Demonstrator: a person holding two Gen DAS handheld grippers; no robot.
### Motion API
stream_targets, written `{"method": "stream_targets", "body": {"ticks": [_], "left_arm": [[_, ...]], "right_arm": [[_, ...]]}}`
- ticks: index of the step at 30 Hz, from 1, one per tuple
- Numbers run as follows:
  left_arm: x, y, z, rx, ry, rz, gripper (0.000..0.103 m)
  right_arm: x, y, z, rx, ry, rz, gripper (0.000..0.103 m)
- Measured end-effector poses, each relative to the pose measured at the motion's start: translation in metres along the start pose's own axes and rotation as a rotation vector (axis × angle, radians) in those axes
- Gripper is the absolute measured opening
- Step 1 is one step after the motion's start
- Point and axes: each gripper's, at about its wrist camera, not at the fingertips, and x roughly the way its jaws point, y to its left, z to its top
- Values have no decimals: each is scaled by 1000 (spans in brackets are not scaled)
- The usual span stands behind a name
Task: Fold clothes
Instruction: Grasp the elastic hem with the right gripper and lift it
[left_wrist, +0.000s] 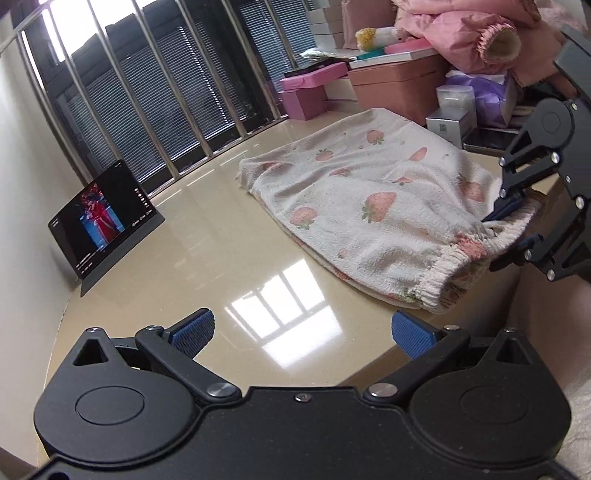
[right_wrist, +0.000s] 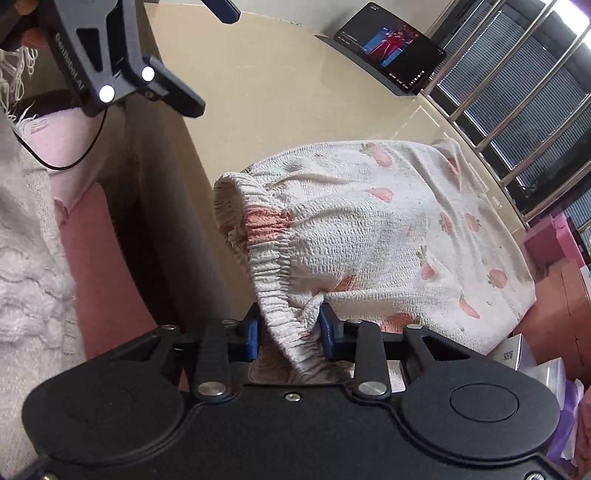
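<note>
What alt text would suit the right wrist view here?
The right gripper pinches the elastic waistband of strawberry-print shorts lying on a glossy beige tabletop. The left gripper hovers at upper left, and a tablet plays video near window bars.

A glossy beige tabletop (left_wrist: 207, 236) mirrors a bright window. A tablet (left_wrist: 101, 218), propped in its dark case by the left wall, shows a figure in red. Behind it, metal bars (left_wrist: 177, 110) stand before slatted blinds (left_wrist: 155, 85). At the far right are pink boxes (left_wrist: 306, 92), a brown box (left_wrist: 399, 88), small white boxes (left_wrist: 448, 123), and pink bedding (left_wrist: 476, 37) heaped on top.
</note>
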Motion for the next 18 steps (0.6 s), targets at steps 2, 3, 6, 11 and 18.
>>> {"method": "stream_targets", "body": {"ticks": [2,3,6,11,18], "left_arm": [[2,-8,-1,64,-2,-17,103],[4,-12,-1,96,-4,-29,103],[8,-22,0,168,-13,-94,103],[22,-42,8,297,-40,-128,103],[49,-65,19,506,-81,-158,96]], "right_arm": [[-4,-11,3,35,-2,29,27],[-6,-16,4,52,-3,44,26],[-11,-33,8,112,-15,91,25],[-16,-58,12,218,-29,183,23],[-20,-77,13,284,-41,235,22]]}}
